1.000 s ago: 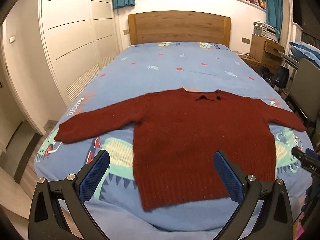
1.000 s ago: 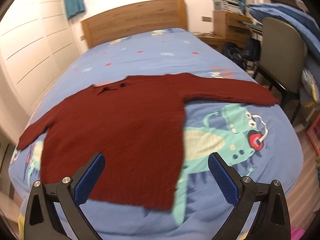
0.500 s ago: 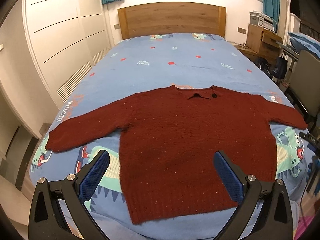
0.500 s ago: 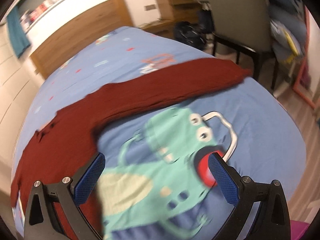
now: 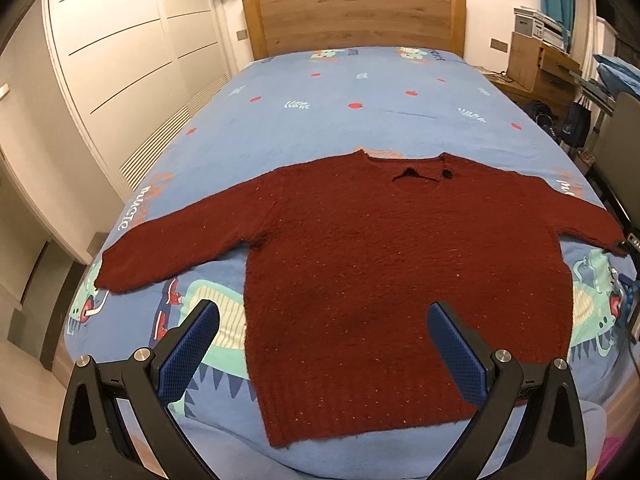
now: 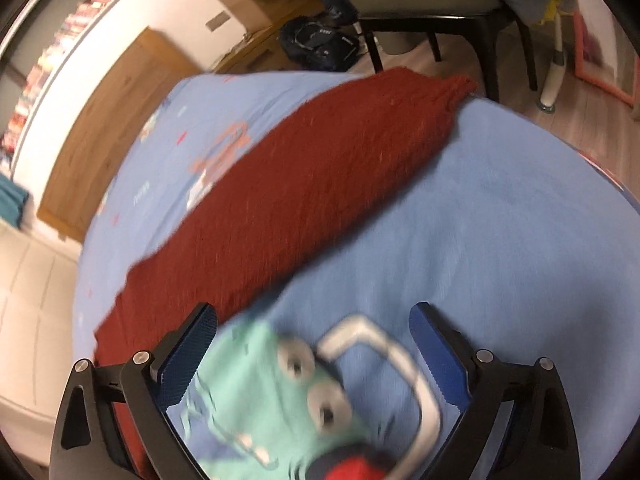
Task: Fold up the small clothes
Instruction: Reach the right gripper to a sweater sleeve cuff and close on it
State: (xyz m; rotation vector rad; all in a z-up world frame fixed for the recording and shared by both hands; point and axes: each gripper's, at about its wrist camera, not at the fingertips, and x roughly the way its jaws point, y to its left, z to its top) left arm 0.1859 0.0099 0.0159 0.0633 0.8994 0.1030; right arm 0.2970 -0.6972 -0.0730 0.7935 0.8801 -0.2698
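A dark red knitted sweater (image 5: 384,264) lies flat on the blue bed (image 5: 360,120), sleeves spread out to both sides, hem toward me. My left gripper (image 5: 320,344) is open and empty, hovering above the sweater's lower body near the hem. My right gripper (image 6: 316,348) is open and empty, low over the blue sheet just beside the sweater's right sleeve (image 6: 320,184), whose cuff (image 6: 460,88) reaches the bed's right edge. A tip of the right gripper shows at the right edge of the left wrist view (image 5: 632,244), next to that cuff.
A wooden headboard (image 5: 356,20) stands at the far end. White wardrobe doors (image 5: 120,60) run along the left. A chair (image 6: 432,12), a dark bag (image 6: 320,44) and a wooden desk (image 5: 540,68) stand to the right of the bed.
My right gripper has swung right and down from over the sweater's body to the right sleeve near the bed edge. My left gripper has moved closer above the hem.
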